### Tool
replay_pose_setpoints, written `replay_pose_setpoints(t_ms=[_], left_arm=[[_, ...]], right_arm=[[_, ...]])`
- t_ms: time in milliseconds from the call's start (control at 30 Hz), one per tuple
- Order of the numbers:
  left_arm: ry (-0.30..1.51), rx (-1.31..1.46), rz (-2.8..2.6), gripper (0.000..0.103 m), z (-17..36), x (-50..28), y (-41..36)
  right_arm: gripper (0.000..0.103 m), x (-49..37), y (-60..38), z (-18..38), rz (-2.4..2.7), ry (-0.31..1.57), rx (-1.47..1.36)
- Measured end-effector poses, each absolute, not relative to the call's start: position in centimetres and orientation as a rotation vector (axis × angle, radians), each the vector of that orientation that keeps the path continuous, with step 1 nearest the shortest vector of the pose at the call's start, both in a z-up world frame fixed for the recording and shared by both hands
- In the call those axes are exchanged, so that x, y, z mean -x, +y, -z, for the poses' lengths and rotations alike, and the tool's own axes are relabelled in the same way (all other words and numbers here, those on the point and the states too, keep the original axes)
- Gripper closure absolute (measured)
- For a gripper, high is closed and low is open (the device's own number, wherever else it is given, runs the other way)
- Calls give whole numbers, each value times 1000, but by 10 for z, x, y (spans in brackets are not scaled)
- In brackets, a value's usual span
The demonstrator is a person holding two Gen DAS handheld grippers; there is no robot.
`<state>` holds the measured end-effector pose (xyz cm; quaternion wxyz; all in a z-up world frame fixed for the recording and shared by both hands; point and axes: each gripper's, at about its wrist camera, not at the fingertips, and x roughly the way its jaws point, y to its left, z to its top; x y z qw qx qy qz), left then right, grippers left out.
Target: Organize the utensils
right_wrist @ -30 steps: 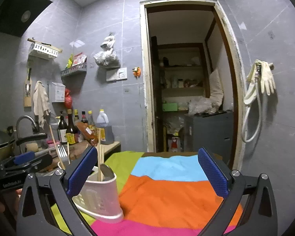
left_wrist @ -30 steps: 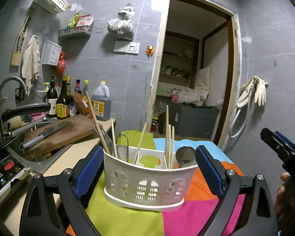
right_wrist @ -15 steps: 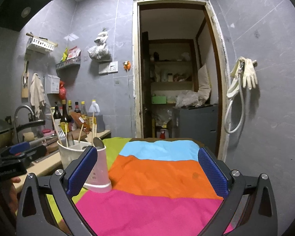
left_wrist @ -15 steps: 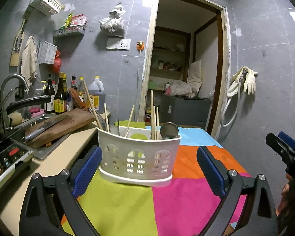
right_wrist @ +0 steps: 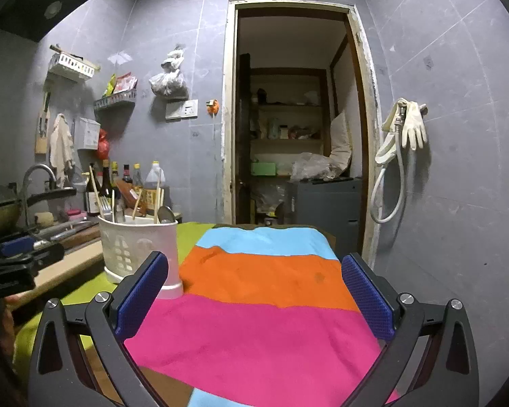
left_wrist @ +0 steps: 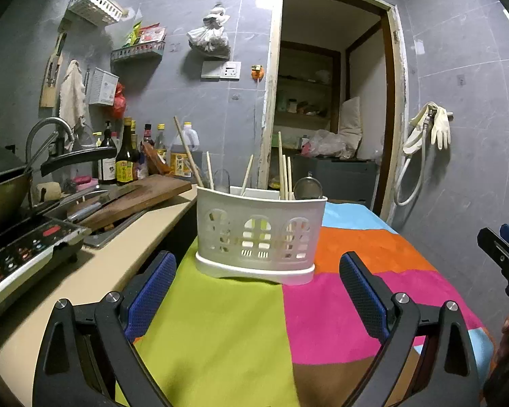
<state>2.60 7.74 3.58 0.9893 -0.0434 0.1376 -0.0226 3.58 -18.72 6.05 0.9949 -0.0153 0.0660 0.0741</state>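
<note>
**A:** What is different from a second ago?

**B:** Both claws have drawn back. The left gripper (left_wrist: 256, 293) had the white utensil caddy (left_wrist: 259, 235) bracketed between its blue pads; now the caddy stands well ahead of the fingertips, upright on the striped cloth (left_wrist: 220, 332), on the green stripe right at the seam with the orange and pink ones. Nothing touches it.

**A:** And the right one?

**B:** The right gripper (right_wrist: 254, 295) has pulled back too — the caddy (right_wrist: 139, 254) sat close against its left finger earlier and now sits smaller, off to the left behind that finger. Both claws are spread wide and hold nothing.

**A:** So what does that say about the job?

**B:** My reading: the caddy is set down and let go, and no loose utensil lies on the cloth in either view, so the sorting looks finished or nearly so.

**A:** Count what's in it.

**B:** One caddy. From the left wrist I make out about six chopsticks (left_wrist: 281, 166) (some overlap, so take that loosely), one spoon (left_wrist: 307, 188) with its bowl up at the right end, and one dark utensil I can't identify. The right wrist view adds a fork (right_wrist: 106, 207) at the caddy's left end — one, as far as I can tell.
</note>
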Motion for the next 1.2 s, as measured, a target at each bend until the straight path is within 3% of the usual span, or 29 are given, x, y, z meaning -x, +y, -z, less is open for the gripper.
replay_pose_setpoints(t_ms=[1200], left_arm=[[307, 96, 41, 8, -17, -20, 82]], right_arm=[[0, -36, -190, -44, -129, 181, 35]])
